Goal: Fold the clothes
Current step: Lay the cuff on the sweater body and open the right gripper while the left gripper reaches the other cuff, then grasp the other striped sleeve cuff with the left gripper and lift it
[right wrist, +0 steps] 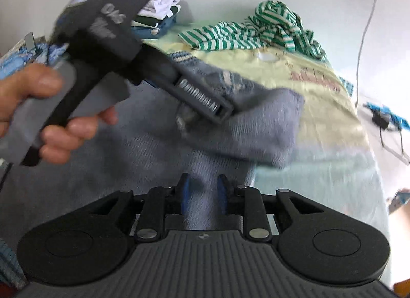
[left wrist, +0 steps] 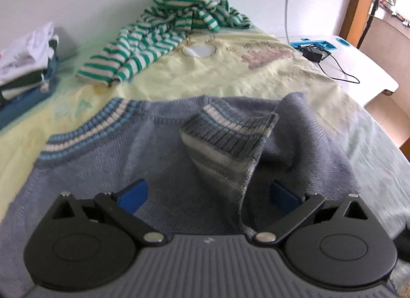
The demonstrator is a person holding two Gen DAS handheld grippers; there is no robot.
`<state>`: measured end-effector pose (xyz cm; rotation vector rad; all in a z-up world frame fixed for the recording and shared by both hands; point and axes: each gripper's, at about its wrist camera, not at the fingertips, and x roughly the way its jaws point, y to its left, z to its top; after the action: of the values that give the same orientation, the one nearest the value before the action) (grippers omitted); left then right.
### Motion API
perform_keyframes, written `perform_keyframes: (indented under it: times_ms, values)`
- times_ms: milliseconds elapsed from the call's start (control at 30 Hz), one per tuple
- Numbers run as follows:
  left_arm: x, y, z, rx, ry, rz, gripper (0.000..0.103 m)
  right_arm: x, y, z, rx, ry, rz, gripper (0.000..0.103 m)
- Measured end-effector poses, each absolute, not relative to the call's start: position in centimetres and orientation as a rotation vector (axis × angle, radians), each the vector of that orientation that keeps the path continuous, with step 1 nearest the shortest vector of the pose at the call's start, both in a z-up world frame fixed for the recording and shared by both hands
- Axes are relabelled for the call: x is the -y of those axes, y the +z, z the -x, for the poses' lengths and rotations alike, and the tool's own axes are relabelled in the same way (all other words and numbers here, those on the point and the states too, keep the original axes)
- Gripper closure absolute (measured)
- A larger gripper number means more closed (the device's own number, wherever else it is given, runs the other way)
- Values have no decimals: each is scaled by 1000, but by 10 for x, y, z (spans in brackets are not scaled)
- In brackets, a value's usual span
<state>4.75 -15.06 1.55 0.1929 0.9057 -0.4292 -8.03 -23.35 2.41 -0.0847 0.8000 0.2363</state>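
**Grey-blue knit half folded on the bed, one claw wide, the other narrow about a strip of it**

Grey-blue wool fills the near part of both views: a knitted sweater (left wrist: 107, 159) lies flat on a pale yellow sheet (left wrist: 269, 82) spread over the bed, near the front edge. Its striped ribbed band (left wrist: 84, 131) runs toward the left edge, smoothed out, which suits a garment laid ready for folding.

At the bed's far left corner sits a stack of folded clothes (left wrist: 28, 67), white on top and blue beneath, probably the finished pile kept out of the working area.

The left claw (left wrist: 207, 195) hangs over the sweater's middle with its blue pads (left wrist: 134, 195) spread wide and nothing pressed between them. In the right wrist view a hand (right wrist: 48, 108) grips that tool's handle above the knit.

Just right of centre a sleeve (left wrist: 230, 139) is turned in over the body, its striped cuff (left wrist: 225, 123) standing up in a loose peak rather than lying flat, so this fold looks unfinished.

The right claw (right wrist: 203, 193) stands narrow, its pads close on either side of a strip of the same grey-blue knit; blur hides whether they press on it, and I cannot tell if it is gripped or let go.

Toward the far edge a green-and-white striped garment (left wrist: 179, 18) lies crumpled, apparently waiting its turn. Beyond the right edge a white side table (left wrist: 358, 67) carries a black adapter (left wrist: 314, 54) and cable, clear of the work.
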Motion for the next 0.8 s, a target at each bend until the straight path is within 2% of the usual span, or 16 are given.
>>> perform_keyframes:
  times_ms: [167, 233, 333, 433, 500, 600, 800]
  values:
    - [144, 8, -58, -917, -413, -139, 13, 231, 14, 85, -810, 232, 36, 76]
    - [143, 6, -60, -909, -404, -123, 13, 230, 13, 84, -802, 234, 34, 73]
    - [146, 6, -61, -901, -383, -137, 15, 232, 13, 82, -797, 242, 1, 64]
    - [149, 9, -61, -888, -394, -141, 32, 229, 13, 82, -801, 257, 2, 52]
    - [151, 12, -59, -881, -412, -142, 54, 226, 14, 82, -802, 266, 15, 48]
    - [154, 14, -57, -884, -438, -132, 71, 228, 14, 84, -801, 271, 4, 48]
    - [148, 19, -56, -876, -459, -73, 95, 236, 14, 86, -786, 278, -36, 53]
